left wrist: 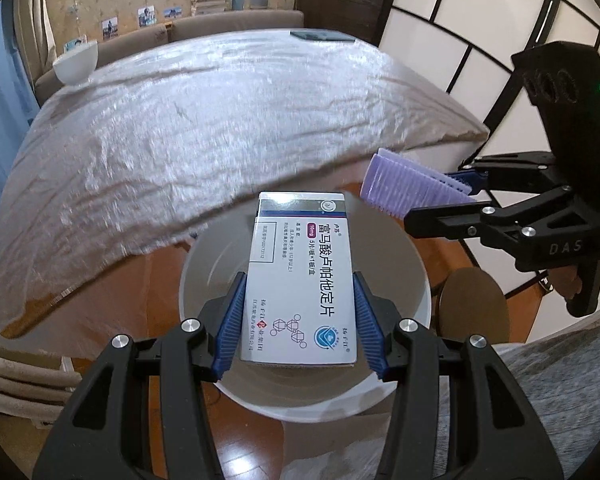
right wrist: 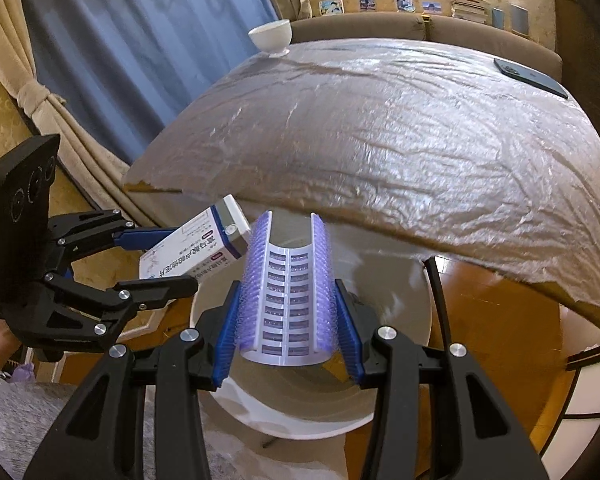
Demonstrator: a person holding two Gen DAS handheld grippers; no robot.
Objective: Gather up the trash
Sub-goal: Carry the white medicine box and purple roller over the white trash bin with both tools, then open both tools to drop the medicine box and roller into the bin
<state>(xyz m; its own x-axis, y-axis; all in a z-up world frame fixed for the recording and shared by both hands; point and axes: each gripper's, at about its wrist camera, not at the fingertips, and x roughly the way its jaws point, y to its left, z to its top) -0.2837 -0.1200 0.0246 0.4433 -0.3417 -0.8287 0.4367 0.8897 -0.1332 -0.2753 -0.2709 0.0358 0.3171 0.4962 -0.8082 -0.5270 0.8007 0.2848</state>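
Note:
My left gripper (left wrist: 300, 320) is shut on a white medicine box (left wrist: 300, 280) with purple print and holds it over the open mouth of a white trash bin (left wrist: 416, 280). My right gripper (right wrist: 286, 320) is shut on a purple bristled curved piece (right wrist: 288, 292), also held above the bin (right wrist: 400, 320). In the left wrist view the right gripper (left wrist: 456, 196) comes in from the right with the purple piece (left wrist: 404, 188) beside the box. In the right wrist view the left gripper (right wrist: 156, 258) holds the box (right wrist: 196, 252) at the left.
A table under a wrinkled plastic sheet (left wrist: 204, 128) lies just behind the bin. On it stand a white bowl (left wrist: 76, 64) and a dark phone (left wrist: 320, 35). A sofa (left wrist: 236, 24), a round stool (left wrist: 472, 308) and wooden floor (right wrist: 500, 320) surround the bin.

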